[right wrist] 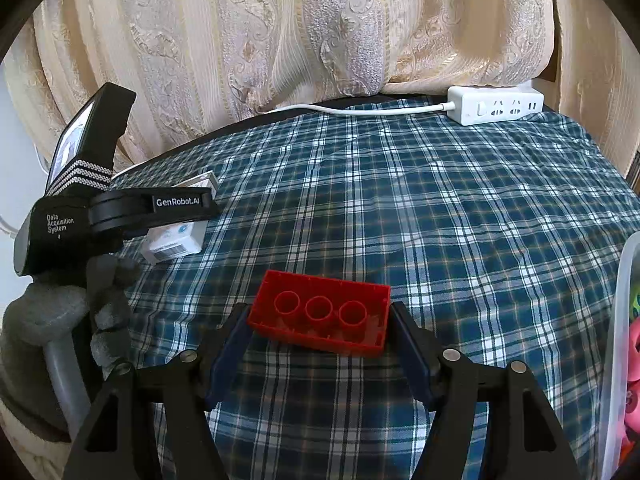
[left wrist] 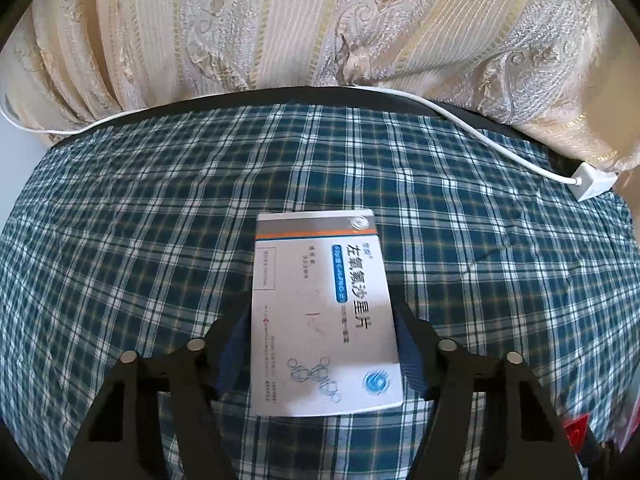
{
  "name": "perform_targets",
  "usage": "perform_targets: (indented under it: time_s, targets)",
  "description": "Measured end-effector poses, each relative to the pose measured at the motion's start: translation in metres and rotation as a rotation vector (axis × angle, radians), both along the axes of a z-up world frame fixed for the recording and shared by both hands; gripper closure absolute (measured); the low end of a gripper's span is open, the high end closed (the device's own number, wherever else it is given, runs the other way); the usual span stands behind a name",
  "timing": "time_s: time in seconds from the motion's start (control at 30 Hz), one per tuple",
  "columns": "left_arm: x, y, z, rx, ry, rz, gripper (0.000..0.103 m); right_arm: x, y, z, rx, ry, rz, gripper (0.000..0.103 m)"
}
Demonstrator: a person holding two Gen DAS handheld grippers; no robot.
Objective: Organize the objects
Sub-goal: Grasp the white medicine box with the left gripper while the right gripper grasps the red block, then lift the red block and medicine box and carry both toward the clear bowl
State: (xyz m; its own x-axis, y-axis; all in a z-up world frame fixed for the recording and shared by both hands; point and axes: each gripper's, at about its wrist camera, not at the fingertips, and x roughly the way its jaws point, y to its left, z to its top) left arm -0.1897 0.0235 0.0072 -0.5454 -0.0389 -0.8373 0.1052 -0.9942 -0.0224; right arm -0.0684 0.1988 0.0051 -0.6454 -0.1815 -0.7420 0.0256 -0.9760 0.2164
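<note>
Medicine box [left wrist: 324,312]: lies flat on the plaid cloth [left wrist: 120,240], between the left gripper [left wrist: 320,344] pads, grip unclear.
Red brick [right wrist: 320,312]: studs down, clamped in right gripper [right wrist: 320,336].

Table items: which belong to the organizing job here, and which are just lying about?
Job items:
- medicine box, between the left gripper fingers
- red building brick, held in the right gripper
- clear bin of toys, right edge

Lying about:
- white power strip and its cable
- curtain
- plaid tablecloth
</note>
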Motion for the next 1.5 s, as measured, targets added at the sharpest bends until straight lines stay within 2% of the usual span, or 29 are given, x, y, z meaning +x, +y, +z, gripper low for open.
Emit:
perform_targets:
  time_s: [0.2,0.6,0.97,1.5]
  targets:
    - [0.009,-0.001,0.005,-0.003,0.03,-0.016,0.039,0.0,0.0,0.0,-0.002,0.001,0.0,0.031]
    - [0.053,0.007,0.042,0.015,0.13,-0.079,0.039,0.002,0.002,0.005,-0.002,0.026,-0.01,0.031]
    - [0.092,0.024,0.062,-0.077,0.229,-0.104,0.039,0.006,0.014,0.017,-0.005,0.071,-0.06,0.031]
    - [0.132,0.046,0.075,-0.066,0.281,-0.167,0.039,0.018,0.03,0.032,0.016,0.155,-0.136,0.031]
